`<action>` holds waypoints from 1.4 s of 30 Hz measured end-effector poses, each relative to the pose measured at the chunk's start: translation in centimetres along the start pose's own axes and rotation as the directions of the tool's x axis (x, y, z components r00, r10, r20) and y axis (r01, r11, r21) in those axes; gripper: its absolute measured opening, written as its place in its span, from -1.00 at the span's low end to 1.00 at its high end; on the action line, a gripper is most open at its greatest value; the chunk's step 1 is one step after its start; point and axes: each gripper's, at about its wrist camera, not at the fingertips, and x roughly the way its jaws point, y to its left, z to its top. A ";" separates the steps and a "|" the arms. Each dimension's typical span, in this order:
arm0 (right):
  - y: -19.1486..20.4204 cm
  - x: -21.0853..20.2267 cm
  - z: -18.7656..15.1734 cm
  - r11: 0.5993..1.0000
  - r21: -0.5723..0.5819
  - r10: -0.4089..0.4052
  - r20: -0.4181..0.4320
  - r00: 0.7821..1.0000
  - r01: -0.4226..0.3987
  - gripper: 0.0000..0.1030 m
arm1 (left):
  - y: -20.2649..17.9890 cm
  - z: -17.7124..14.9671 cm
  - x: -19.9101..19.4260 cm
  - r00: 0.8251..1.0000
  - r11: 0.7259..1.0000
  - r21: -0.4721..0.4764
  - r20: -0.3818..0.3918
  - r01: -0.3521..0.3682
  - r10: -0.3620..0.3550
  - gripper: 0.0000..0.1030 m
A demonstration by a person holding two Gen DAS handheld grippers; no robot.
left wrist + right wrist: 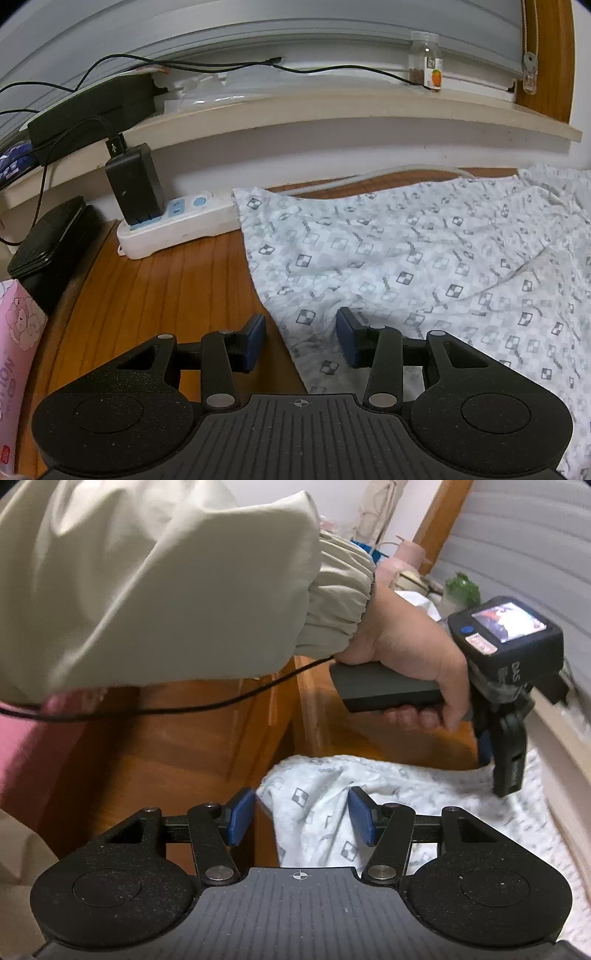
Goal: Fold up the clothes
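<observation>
1. Garment (424,258), white and patterned, lies spread on the wooden table (177,288), toward 3 o'clock.
2. Left gripper (301,338): jaws spread over the garment's edge at 6 o'clock, pinching nothing.
3. Right gripper (301,821): jaws spread, empty.

White power strip (177,229), jar (426,61), pink box (16,354)

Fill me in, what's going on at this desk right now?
A person is folding a white patterned garment spread on a wooden desk. The left gripper straddles the cloth's near edge, fingers apart, not pinching. The right gripper hovers open over a bunched corner. The person's left hand shows in the right wrist view. No fold is made yet.
</observation>
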 end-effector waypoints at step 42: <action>-15.4 -4.2 6.7 0.978 -0.121 -0.170 0.023 0.985 0.172 -0.86 | 8.5 -3.4 -11.6 0.987 0.969 -0.244 0.145 -0.026 0.063 0.46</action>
